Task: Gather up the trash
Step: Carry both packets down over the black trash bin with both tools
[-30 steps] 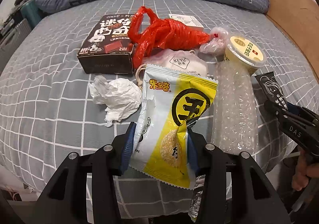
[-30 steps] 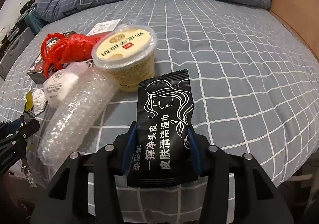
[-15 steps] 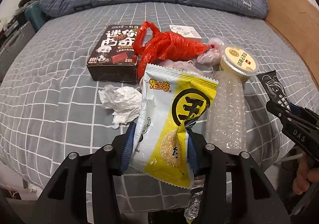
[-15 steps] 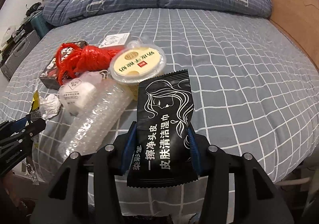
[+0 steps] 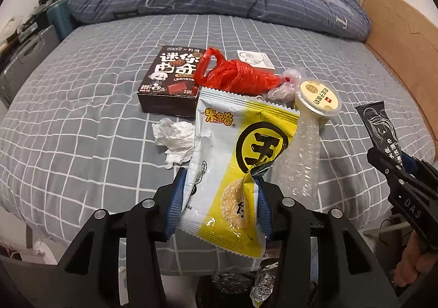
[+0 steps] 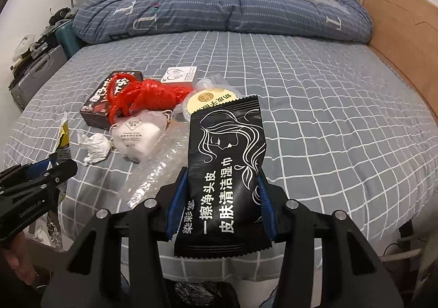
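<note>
I hold two pieces of trash. The left gripper [image 5: 219,198] has its jaws clamped on the lower part of the yellow snack wrapper [image 5: 241,160]; most of the wrapper stands up ahead of the jaws. The right gripper [image 6: 223,204] has its jaws clamped on the lower half of the black wipe packet [image 6: 227,171], which also projects ahead of the jaws.

Step in hand, as I judge it: carry both items to the bin. A dark, foil-lined opening shows just below each pair of jaws [image 5: 232,283]; I take it for the bin, but I cannot confirm this.

Procedure:
1. Keep both jaws shut until each item hangs over the opening.
2. Lower each item tail first, then release one gripper at a time.
3. The wrapper is torn and limp; expect it to cling to a pad, so open fully.

Remaining on the bed [image 5: 82,130], all ahead of the jaws:
- one chocolate box [image 5: 171,88]
- one red plastic bag [image 5: 238,76]
- one crumpled tissue [image 5: 175,138]
- one roll of bubble wrap [image 5: 301,160]
- one lidded cup [image 5: 319,98]
- one white card [image 5: 254,58]
- one small clear bag [image 5: 284,87]
- one packaged face mask [image 6: 137,135], seen from the right wrist view only

Eight items remain; two are gripped.
</note>
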The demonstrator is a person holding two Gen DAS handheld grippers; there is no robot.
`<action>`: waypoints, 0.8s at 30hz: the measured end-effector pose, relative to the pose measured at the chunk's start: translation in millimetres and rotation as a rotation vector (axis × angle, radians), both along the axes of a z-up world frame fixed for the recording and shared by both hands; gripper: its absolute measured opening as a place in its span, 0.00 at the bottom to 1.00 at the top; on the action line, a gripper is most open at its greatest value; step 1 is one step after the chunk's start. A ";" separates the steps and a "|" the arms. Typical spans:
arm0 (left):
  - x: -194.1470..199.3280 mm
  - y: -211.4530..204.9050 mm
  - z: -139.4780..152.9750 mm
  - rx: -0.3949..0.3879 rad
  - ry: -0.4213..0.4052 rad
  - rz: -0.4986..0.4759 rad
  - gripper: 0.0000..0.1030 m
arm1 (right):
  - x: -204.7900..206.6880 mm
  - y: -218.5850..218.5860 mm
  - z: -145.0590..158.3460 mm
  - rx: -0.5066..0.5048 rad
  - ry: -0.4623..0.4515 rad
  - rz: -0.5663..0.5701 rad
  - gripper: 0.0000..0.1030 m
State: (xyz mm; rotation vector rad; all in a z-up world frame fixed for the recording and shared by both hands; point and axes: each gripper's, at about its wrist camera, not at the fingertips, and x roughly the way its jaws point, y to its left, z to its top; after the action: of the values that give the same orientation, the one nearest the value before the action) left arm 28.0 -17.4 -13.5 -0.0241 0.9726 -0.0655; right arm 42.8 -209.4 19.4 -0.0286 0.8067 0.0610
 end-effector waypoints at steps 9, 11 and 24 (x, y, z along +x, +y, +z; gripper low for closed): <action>-24.8 -3.4 24.9 0.004 -0.029 0.005 0.44 | -27.3 4.3 32.3 0.004 -0.041 0.008 0.44; -30.5 -3.3 28.2 -0.001 -0.027 0.006 0.44 | -33.7 5.4 37.3 0.004 -0.046 0.011 0.44; -69.5 3.8 47.5 0.000 -0.032 0.034 0.43 | -75.5 12.0 55.9 0.012 -0.054 0.016 0.44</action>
State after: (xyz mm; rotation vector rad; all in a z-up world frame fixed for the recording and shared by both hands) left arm -41.5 -13.6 34.0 -0.0397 0.9394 -0.0348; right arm -32.7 -197.4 75.3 -0.0250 0.7525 0.0799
